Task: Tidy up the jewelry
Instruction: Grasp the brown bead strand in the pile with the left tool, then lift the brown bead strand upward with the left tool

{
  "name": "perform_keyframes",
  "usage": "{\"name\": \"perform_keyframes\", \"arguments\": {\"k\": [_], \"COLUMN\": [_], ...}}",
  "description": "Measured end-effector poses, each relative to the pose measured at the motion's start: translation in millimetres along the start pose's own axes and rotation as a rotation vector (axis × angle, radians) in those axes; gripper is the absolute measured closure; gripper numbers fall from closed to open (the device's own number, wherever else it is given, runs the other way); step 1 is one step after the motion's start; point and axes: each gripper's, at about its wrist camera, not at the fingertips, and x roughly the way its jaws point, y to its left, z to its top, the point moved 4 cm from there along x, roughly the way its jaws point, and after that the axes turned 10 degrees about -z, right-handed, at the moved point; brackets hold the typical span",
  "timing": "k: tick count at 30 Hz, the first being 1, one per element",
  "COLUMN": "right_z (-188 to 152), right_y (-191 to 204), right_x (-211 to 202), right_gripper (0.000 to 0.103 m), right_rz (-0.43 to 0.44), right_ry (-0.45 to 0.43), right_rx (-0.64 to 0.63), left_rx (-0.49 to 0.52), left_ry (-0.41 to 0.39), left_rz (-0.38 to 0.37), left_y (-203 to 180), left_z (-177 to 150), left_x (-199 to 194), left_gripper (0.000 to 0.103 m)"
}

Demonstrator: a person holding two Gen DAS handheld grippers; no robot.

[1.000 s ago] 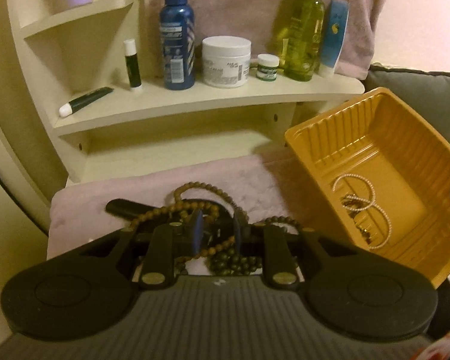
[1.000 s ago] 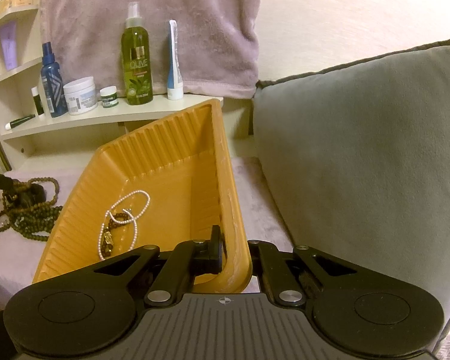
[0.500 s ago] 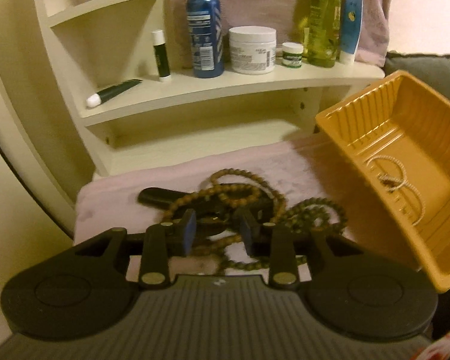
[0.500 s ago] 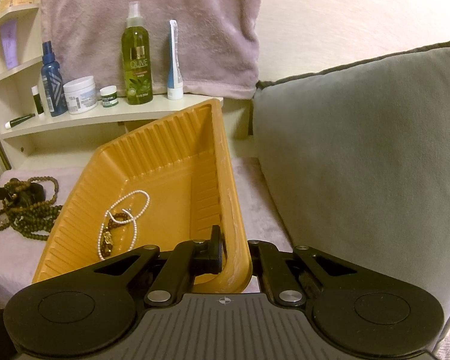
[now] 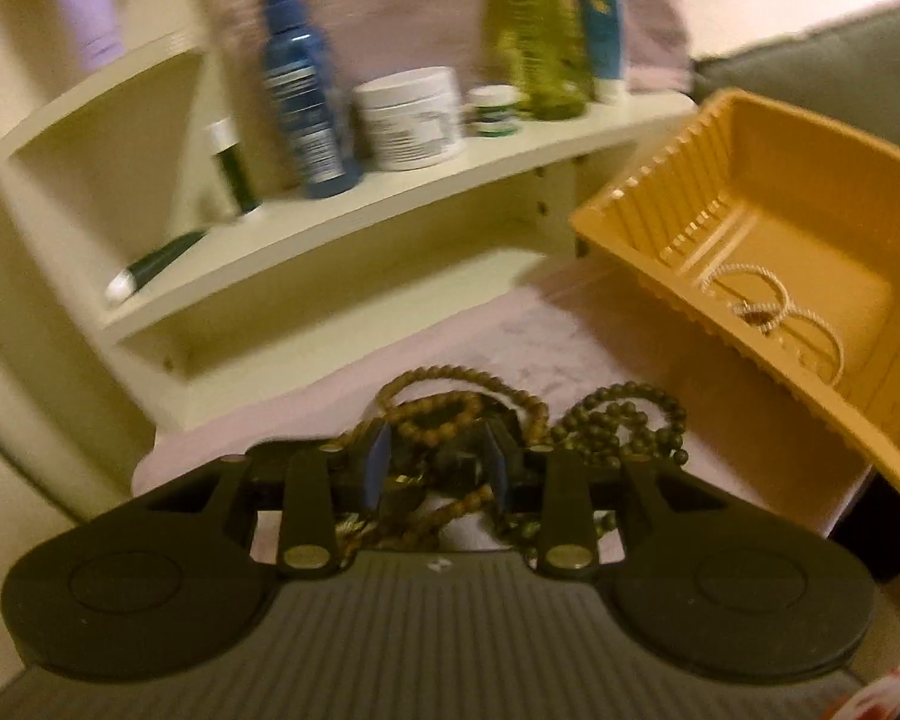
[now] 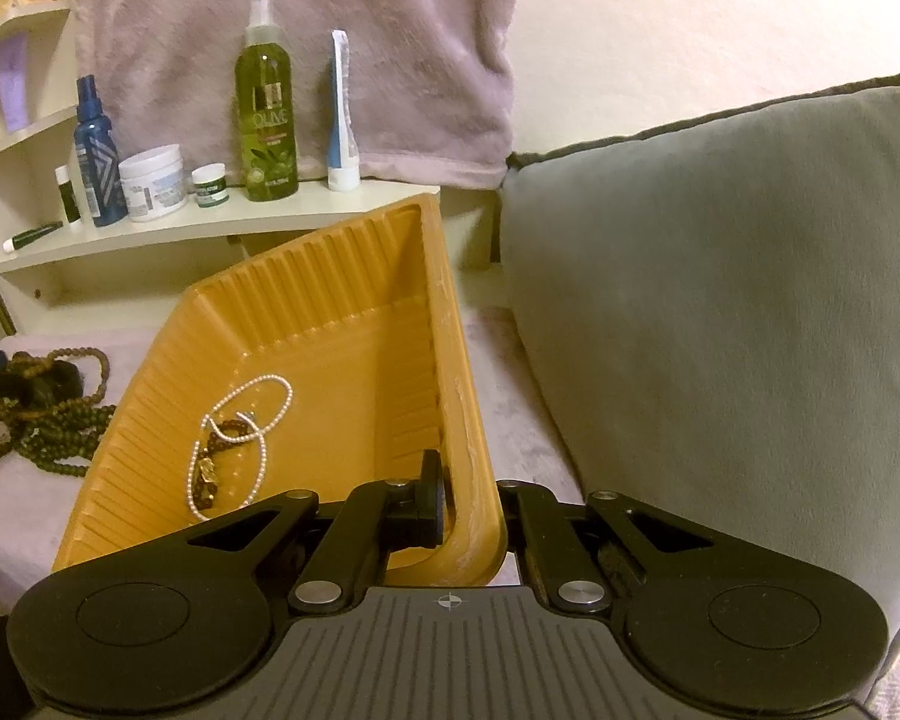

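A grey cushion (image 6: 720, 312) stood along the right edge of the pink-covered surface (image 6: 12, 510), with a cream shelf (image 6: 210, 228) of bottles and jars behind the far edge. Between them an orange tray (image 6: 342, 324) was tipped up off the cover, its open side turned toward the left. The right gripper (image 6: 471, 510) was clamped on the tray's near rim, one finger inside the wall and the other outside it. A white bead necklace (image 6: 240, 438) lay looped in the tray's bottom, tangled with a darker piece I could not make out.

Near the left edge of the cover, just beside the tray's lower wall, lay a heap of brown and green bead strings (image 5: 510, 420). The left gripper (image 5: 438, 468) sat low over this heap, its blue-padded fingers (image 5: 378, 462) standing apart with strands and a dark lump between them; the pads did not seem to press on the beads. That view was blurred.
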Motion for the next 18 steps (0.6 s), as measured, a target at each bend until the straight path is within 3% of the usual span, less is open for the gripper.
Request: {"name": "perform_keyframes", "arguments": {"k": [7, 9, 14, 18], "right_z": [0.7, 1.0, 1.5, 1.8], "right_y": [-0.1, 0.0, 0.3, 0.6], "right_x": [1.9, 2.3, 1.8, 0.5], "right_gripper": [0.098, 0.098, 0.098, 0.098], "right_rz": [-0.004, -0.003, -0.002, 0.001], "right_ry": [0.006, 0.006, 0.004, 0.0], "right_rx": [0.0, 0.0, 0.001, 0.003], "left_rx": [0.09, 0.09, 0.076, 0.05], "left_ry": [0.031, 0.04, 0.059, 0.056], "left_rz": [-0.001, -0.016, -0.032, -0.034], "left_y": [-10.2, -11.1, -12.4, -8.6], "left_z": [6.6, 8.1, 13.9, 17.2], "left_x": [21.9, 24.9, 24.5, 16.3], "left_gripper": [0.079, 0.081, 0.097, 0.097]}}
